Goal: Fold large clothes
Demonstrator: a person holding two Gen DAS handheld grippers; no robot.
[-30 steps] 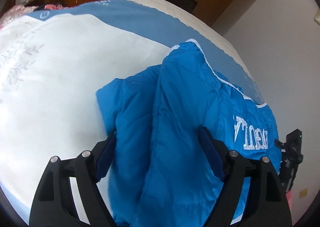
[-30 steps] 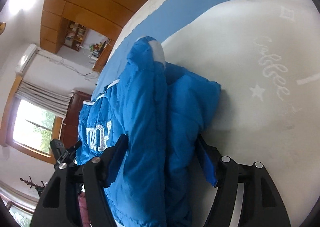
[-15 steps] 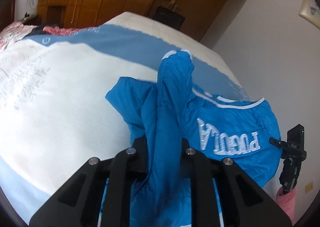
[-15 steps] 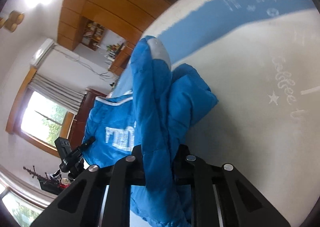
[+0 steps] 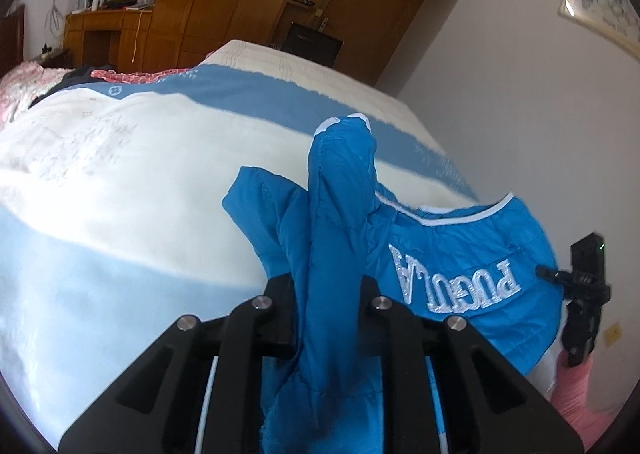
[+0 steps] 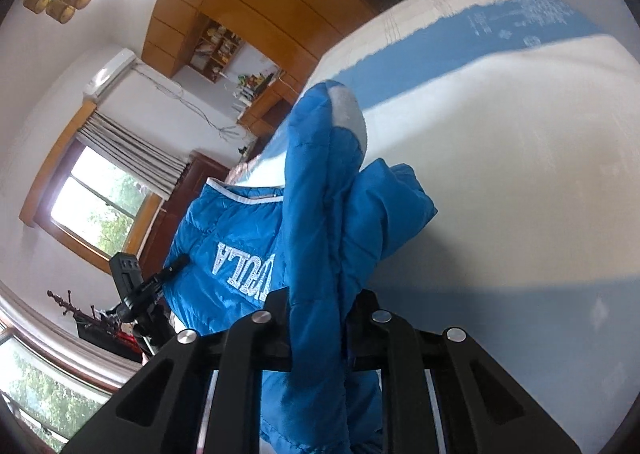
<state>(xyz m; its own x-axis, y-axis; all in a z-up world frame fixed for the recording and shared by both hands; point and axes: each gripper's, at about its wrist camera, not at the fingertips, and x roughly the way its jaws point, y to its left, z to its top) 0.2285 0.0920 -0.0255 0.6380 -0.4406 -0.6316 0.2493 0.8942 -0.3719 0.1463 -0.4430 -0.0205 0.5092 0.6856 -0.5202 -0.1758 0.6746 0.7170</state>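
A bright blue padded jacket (image 5: 460, 254) with white piping and silver lettering hangs lifted above the bed (image 5: 120, 182). My left gripper (image 5: 326, 286) is shut on a bunched fold of the jacket, which stands up between its fingers. In the right wrist view the same jacket (image 6: 224, 238) stretches to the left, and my right gripper (image 6: 320, 302) is shut on another fold of it. The right gripper's body (image 5: 584, 294) shows at the far right of the left wrist view, and the left gripper's body (image 6: 136, 286) shows at the left of the right wrist view.
The bed carries a white and light-blue blanket (image 6: 520, 174). Pink bedding and dark clothes (image 5: 48, 82) lie at its far left end. Wooden wardrobes (image 5: 248, 2) stand behind the bed, a white wall (image 5: 520, 94) runs along its right side, and a window (image 6: 100, 210) is in the right wrist view.
Both grippers went from open around the jacket's folds to shut on them. Both then rose with the jacket, which now hangs off the bed between them.
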